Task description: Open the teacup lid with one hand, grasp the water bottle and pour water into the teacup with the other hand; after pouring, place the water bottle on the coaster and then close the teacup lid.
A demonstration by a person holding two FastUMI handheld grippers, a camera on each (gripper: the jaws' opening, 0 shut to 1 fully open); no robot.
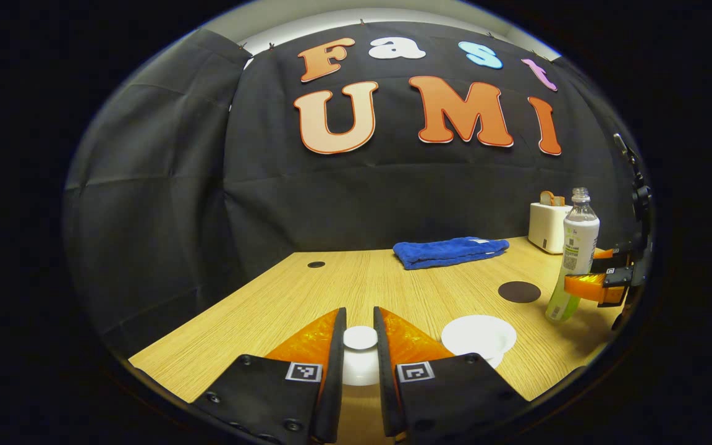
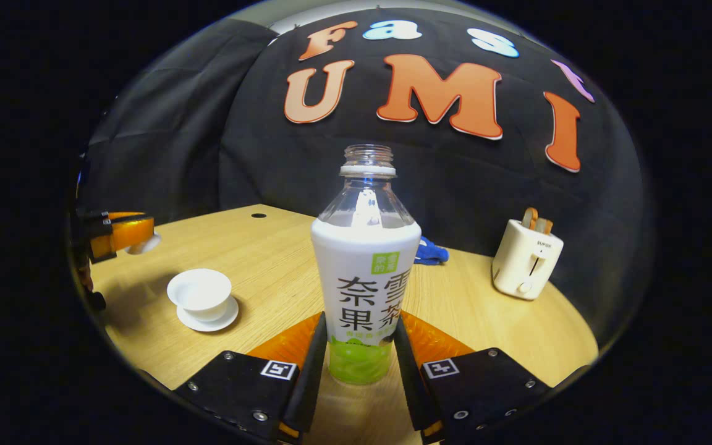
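My left gripper [image 1: 360, 337] is shut on the knob of the white teacup lid [image 1: 360, 364], held off the cup. The white teacup [image 1: 478, 335] stands open on its saucer just to the right of it; it also sits at the left in the right gripper view [image 2: 199, 292]. My right gripper [image 2: 359, 346] is shut on the lower body of an uncapped water bottle [image 2: 365, 272] with a white label and green base. From the left gripper view the bottle [image 1: 573, 256] hangs tilted with orange fingers [image 1: 588, 285] on it. The dark round coaster [image 1: 519, 292] lies behind the cup.
A folded blue towel [image 1: 450, 251] lies at the back of the wooden table [image 1: 282, 296]. A white toaster [image 2: 526, 259] with bread in it stands at the back right. A small dark hole [image 1: 316, 264] marks the tabletop's far left.
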